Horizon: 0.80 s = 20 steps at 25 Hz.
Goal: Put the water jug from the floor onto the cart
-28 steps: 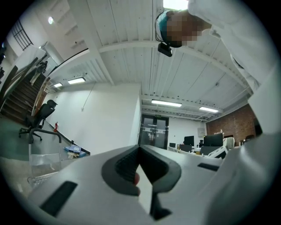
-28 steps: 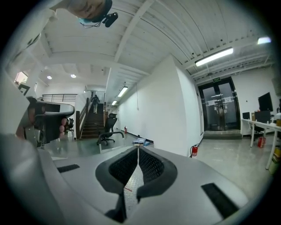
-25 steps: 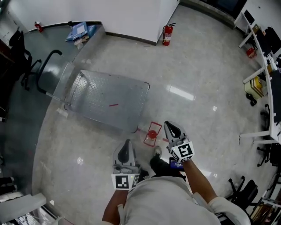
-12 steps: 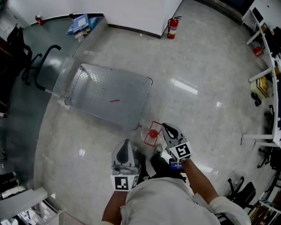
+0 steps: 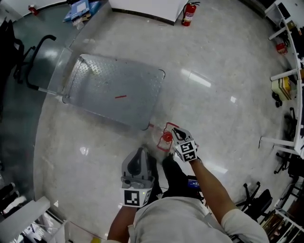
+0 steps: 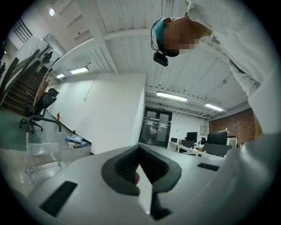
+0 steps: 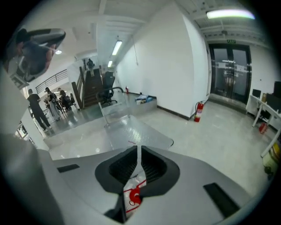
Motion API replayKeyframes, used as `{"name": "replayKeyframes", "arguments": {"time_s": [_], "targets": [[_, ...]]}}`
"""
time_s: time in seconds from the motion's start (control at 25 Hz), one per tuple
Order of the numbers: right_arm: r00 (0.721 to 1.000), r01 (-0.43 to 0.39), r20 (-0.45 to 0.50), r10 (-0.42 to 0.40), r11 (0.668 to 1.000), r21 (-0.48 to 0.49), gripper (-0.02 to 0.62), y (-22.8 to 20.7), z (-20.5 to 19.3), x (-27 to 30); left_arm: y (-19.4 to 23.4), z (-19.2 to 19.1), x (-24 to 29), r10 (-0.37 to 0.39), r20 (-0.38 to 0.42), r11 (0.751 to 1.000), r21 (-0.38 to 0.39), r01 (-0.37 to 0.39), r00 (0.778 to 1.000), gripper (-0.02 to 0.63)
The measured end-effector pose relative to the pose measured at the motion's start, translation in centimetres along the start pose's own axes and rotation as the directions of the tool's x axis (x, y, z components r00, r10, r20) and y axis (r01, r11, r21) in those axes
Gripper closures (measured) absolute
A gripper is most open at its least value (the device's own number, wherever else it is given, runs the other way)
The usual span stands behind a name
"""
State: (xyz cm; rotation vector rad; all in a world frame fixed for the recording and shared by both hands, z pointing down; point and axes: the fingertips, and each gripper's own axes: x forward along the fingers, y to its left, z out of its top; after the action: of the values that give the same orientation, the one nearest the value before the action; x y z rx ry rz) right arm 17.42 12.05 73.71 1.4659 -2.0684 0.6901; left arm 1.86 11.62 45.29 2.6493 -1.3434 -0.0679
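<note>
The water jug (image 5: 164, 138), clear with a red cap and red handle, stands on the floor just off the near right corner of the flat metal cart (image 5: 114, 95). My right gripper (image 5: 175, 131) hangs right beside the jug's top, pointing down, jaws shut with nothing between them. In the right gripper view the red cap (image 7: 134, 197) shows below the right gripper (image 7: 138, 151), with the cart (image 7: 131, 129) beyond. My left gripper (image 5: 138, 154) is held nearer my body, level and shut; in its own view the left gripper (image 6: 139, 149) faces the cart's push handle (image 6: 41, 121).
The cart's push handle (image 5: 38, 61) is at its far left end. A fire extinguisher (image 5: 189, 13) stands by the white wall. Desks and chairs (image 5: 285, 80) line the right side. An office chair (image 5: 9, 47) stands at the left. My shoe (image 5: 170, 167) is next to the jug.
My right gripper has dropped and tipped downward, closing in on the jug's top. The left gripper has sunk a little. The head view has tilted, sliding the cart upward.
</note>
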Motion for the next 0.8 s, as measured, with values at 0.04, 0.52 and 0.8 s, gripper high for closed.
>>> {"name": "replayKeyframes", "arguments": {"time_s": [0.04, 0.52, 0.8], "targets": [[0.998, -0.008, -0.055, 0.008, 1.000, 0.004, 0.581, 0.3, -1.9, 1.0, 0.3, -0.5, -0.1, 0.002, -0.014, 1.000, -0.009, -0.002, 1.000, 0.607], [0.890, -0.088, -0.449, 0.074, 0.996, -0.008, 0.383, 2.3, -16.9, 9.0, 2.6, -7.5, 0.1, -0.024, -0.124, 0.997, -0.079, 0.014, 0.992, 0.607], [0.837, -0.088, -0.542, 0.076, 0.996, 0.005, 0.310, 2.3, -22.0, 11.5, 3.8, -11.8, -1.0, 0.003, -0.176, 0.992, -0.121, -0.025, 0.984, 0.607]]}}
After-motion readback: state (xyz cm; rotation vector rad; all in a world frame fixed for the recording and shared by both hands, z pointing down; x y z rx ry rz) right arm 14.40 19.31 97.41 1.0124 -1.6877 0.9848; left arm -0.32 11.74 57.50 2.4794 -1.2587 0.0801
